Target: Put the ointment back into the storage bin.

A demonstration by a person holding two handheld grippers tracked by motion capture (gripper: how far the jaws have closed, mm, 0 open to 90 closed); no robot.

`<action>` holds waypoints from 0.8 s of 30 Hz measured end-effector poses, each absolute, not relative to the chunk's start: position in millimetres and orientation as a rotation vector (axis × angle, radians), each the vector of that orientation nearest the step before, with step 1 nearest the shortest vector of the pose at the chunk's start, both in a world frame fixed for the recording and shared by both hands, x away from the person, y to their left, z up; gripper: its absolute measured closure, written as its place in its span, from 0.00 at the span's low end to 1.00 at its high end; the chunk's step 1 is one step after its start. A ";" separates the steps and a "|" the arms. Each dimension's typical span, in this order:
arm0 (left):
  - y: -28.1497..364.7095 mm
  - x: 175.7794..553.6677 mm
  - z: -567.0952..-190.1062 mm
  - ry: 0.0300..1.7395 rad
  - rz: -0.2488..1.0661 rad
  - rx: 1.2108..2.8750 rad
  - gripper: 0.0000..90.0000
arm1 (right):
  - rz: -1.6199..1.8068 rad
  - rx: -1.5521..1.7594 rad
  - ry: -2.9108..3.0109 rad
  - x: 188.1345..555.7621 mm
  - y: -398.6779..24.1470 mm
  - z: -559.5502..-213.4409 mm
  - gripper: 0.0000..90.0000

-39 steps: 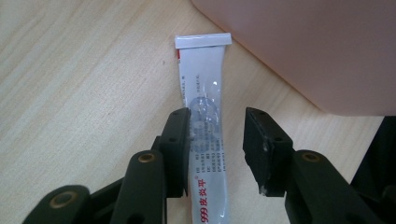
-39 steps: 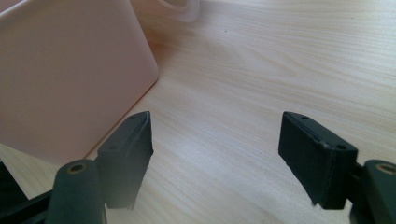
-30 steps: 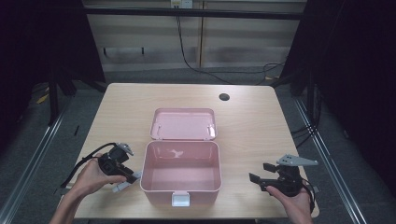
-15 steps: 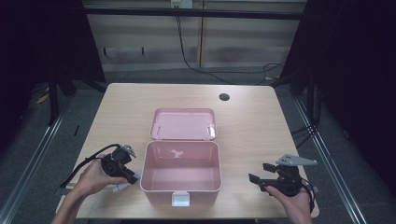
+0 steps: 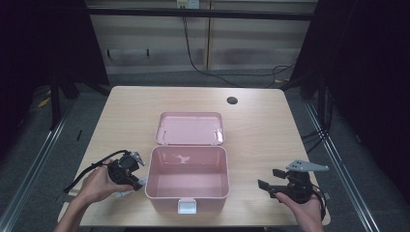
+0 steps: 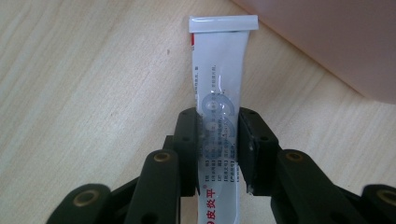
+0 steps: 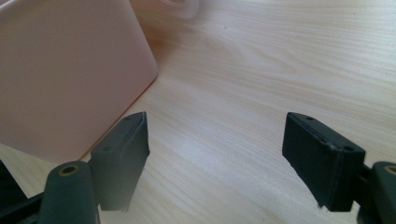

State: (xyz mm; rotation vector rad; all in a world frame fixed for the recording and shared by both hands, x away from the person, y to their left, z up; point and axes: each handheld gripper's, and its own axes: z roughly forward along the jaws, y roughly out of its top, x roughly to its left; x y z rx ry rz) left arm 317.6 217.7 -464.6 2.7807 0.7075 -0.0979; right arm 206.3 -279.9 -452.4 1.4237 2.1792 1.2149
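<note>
Left gripper view shows the left gripper (image 6: 218, 140) squeezing a white tube (image 6: 222, 100) that lies flat on the wooden table (image 6: 84, 70). Its jaws have just been closing, and now the pads press on both sides of the tube, near its middle. The tube's flat sealed end points away from the hand, just beside the wall of the pink box (image 6: 336, 42).

High view shows this tube (image 5: 129, 189) at the near left of the open box (image 5: 187, 181), under the left hand. The right gripper (image 5: 271, 181) waits at the near right with its jaws wide apart and nothing between them.

The tube is soft and smooth, so I think it may slip or bend when lifted. A hard squeeze could push cream toward the cap. Lifted low, its far end could bump the box wall and twist out of the grip.
</note>
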 end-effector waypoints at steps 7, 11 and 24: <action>222.2 316.6 -459.8 0.712 -0.103 2.775 0.79 | 1.212 1.429 2.176 206.8 -280.0 -452.7 0.25; 225.6 317.8 -452.8 0.721 -0.116 2.775 0.79 | 1.211 1.430 2.179 206.8 -279.9 -452.8 0.25; 237.6 317.2 -430.5 0.700 -0.173 2.793 0.79 | 1.210 1.437 2.177 206.7 -280.1 -452.8 0.24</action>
